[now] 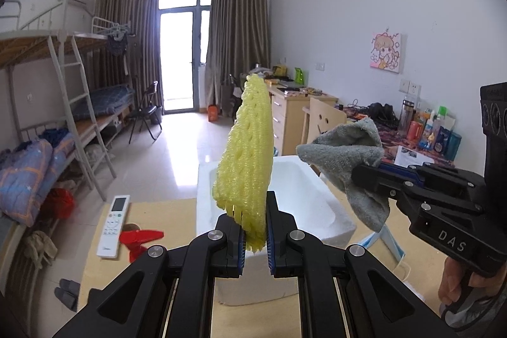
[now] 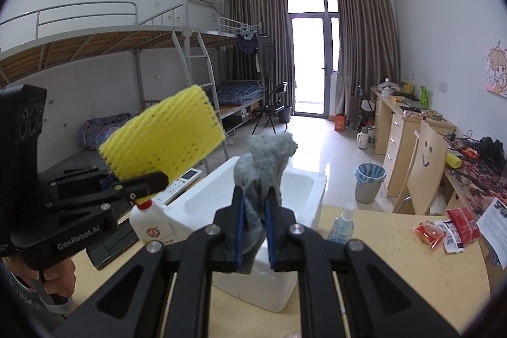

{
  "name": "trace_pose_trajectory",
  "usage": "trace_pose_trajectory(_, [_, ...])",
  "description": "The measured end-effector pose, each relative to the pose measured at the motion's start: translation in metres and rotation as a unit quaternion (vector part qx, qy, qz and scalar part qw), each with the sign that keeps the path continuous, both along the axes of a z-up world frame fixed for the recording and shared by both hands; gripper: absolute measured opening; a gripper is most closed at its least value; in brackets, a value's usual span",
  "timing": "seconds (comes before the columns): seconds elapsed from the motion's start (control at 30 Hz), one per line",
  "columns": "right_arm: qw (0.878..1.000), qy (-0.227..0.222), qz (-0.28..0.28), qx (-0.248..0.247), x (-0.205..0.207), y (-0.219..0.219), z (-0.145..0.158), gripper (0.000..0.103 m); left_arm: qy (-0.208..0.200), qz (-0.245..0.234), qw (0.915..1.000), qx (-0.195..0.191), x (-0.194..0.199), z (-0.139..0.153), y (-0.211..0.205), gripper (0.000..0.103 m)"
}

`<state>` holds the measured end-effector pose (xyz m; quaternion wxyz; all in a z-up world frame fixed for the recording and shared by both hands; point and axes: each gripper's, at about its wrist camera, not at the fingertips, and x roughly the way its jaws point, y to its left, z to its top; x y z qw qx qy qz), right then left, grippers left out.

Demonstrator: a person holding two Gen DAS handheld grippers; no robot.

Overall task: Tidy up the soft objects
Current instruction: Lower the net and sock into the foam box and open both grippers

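Left gripper [image 1: 255, 238] clamped on the lower edge of a yellow foam fruit net [image 1: 245, 154], jaws pressed nearly together, net standing upright above the fingers. Right gripper [image 2: 253, 238] likewise pinched shut on a grey terry cloth [image 2: 263, 170], bunched fabric rising between the blue pads [image 2: 240, 230] and drooping a little below them.

Both soft pieces held clear in the air, side by side, over and just in front of the white styrofoam box [image 1: 320, 195]. Judged as the carry step: each item gripped by an edge so that it hangs free and can be dropped straight into the open top. Box sitting at the far edge of the tan tabletop [image 2: 396, 268], right where both hands can reach it.

Box interior looking bare white in both views; nothing visible inside, though the near inner wall stays hidden behind the grippers and their loads. So neither soft object stowed yet.

Around the box, hard odds and ends left on the table: a white remote control [image 1: 114, 227], a white bottle with a red cap [image 2: 152, 220], a clear spray bottle [image 2: 342, 224], red snack packets [image 2: 443, 230]. Likely left out since none count as soft. Next move probably calling for a forward reach and lowering before release.
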<state>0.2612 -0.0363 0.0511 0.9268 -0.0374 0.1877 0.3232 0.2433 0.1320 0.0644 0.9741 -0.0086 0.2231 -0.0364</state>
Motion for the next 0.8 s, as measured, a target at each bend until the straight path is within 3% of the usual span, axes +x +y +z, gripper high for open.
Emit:
trace_pose_trajectory(0.47, [1.000,0.007,0.003,-0.004,0.019,0.005,-0.003,0.015,0.016,0.011,0.9997,0.012,0.029,-0.004,-0.006,0.011])
trace_pose_trajectory(0.8, [1.000,0.008,-0.028,-0.003,0.015,-0.016,-0.001,0.015,0.035,-0.017,0.9992,0.011,0.048,-0.013,-0.023,0.011])
